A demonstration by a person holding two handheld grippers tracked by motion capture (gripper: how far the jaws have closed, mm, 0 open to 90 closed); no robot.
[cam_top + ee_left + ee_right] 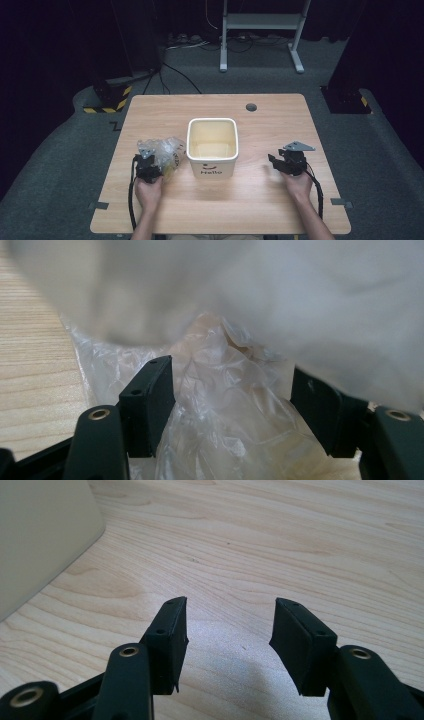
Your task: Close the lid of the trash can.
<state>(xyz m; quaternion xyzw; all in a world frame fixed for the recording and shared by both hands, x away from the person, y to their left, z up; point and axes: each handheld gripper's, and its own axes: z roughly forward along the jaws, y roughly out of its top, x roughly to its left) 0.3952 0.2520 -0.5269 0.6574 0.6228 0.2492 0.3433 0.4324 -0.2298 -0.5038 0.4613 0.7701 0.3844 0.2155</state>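
Observation:
A crumpled clear plastic bag (165,151) lies on the wooden table (260,210), just left of a white bin (212,147) marked "Hello". My left gripper (148,164) reaches into the bag from the near side. In the left gripper view the bag (225,410) bulges between the two wide-set jaws and brushes both pads without being squeezed. A pale blurred mass hangs across the top of that view. My right gripper (276,162) rests low over bare wood to the right of the bin, open and holding nothing (230,625).
The bin's inside looks empty from above, and its wall (40,535) stands at the left of the right gripper view. A round cable hole (251,107) sits near the table's far edge. Beyond the table are a white stand (260,30) and floor cables.

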